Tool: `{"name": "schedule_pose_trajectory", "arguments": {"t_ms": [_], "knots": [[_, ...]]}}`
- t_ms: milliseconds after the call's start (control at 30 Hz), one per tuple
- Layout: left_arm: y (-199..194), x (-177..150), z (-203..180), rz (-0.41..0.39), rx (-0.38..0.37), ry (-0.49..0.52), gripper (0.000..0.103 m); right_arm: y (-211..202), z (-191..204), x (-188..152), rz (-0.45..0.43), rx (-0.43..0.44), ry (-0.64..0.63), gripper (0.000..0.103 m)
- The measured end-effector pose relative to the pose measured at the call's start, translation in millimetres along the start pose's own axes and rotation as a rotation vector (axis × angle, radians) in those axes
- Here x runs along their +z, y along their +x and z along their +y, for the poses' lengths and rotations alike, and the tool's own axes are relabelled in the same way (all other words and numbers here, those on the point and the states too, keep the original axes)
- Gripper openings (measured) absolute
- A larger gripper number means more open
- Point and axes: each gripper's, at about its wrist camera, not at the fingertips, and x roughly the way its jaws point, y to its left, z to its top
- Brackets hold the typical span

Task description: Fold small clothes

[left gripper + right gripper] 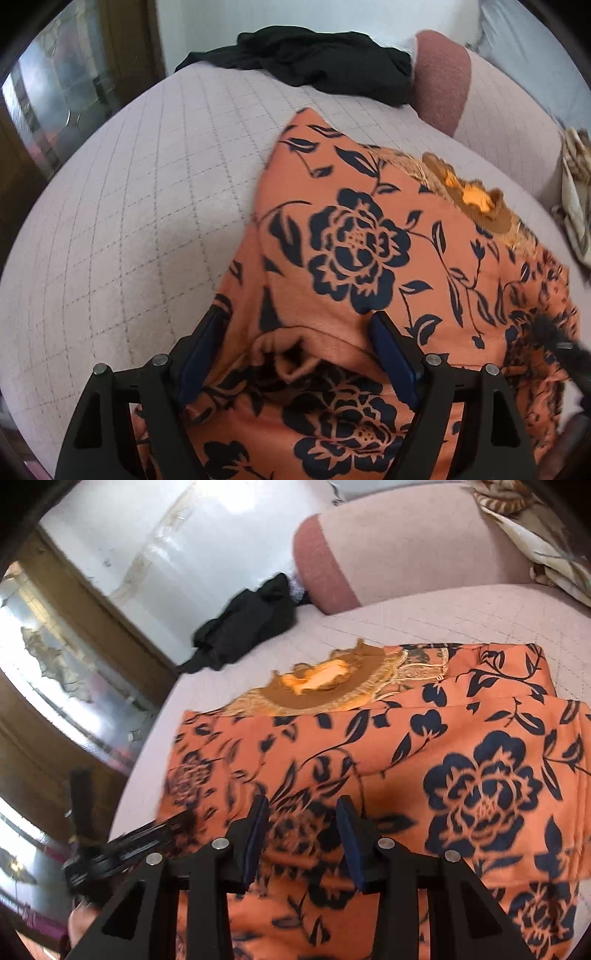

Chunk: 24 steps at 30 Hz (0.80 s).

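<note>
Both the left gripper [295, 332] and right gripper [301, 812] hang spread above the soft orange floral garment [351, 240] directly beneath their fingers, on a quilted sofa [129, 203].

Left hand-held gripper [295, 325], black with blue finger pads [393, 354], is hovering low over an orange garment printed with dark navy flowers [354, 243]. Its jaws are standing wide apart, a bunched fold of the cloth lying between them; whether the pads are touching the fabric is unclear. The garment is lying spread on a pale pink quilted sofa seat [129, 206], showing a brown and gold embroidered neckline [469, 195] at its far right. A crumpled black garment [306, 59] is resting at the far edge, beside a dusty-rose padded armrest [443, 81]. The right hand-held gripper [561, 347] is blurring in at lower right.
</note>
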Motion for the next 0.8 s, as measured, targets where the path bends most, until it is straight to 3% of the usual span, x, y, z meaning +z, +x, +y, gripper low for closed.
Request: {"name": "schedule_pose_trajectory", "arguments": {"t_ms": [67,233,433,467,567,667,800], "knots": [[-6,3,13,-0.006,-0.012,-0.043,0.082,20,-8,0,0.069,-0.064,0.031,0.041],[-4,8,45,0.032,-0.056,-0.156,0.082,23,26,15,0.035,-0.080,-0.009,0.042],[1,9,59,0.080,-0.115,-0.146,0.082,89,93,30,0.178,-0.031,-0.103,0.042],[2,10,64,0.088,-0.130,-0.140,0.082,102,98,30,0.208,-0.047,-0.114,0.042],[1,13,78,0.102,-0.174,-0.142,0.082,121,123,42,0.180,-0.122,-0.193,0.042],[-11,5,92,0.108,-0.205,-0.146,0.082,131,146,63,0.196,-0.066,-0.214,0.042],[-15,3,105,0.087,-0.171,-0.134,0.082,149,186,72,0.248,0.062,-0.289,0.041]]}}
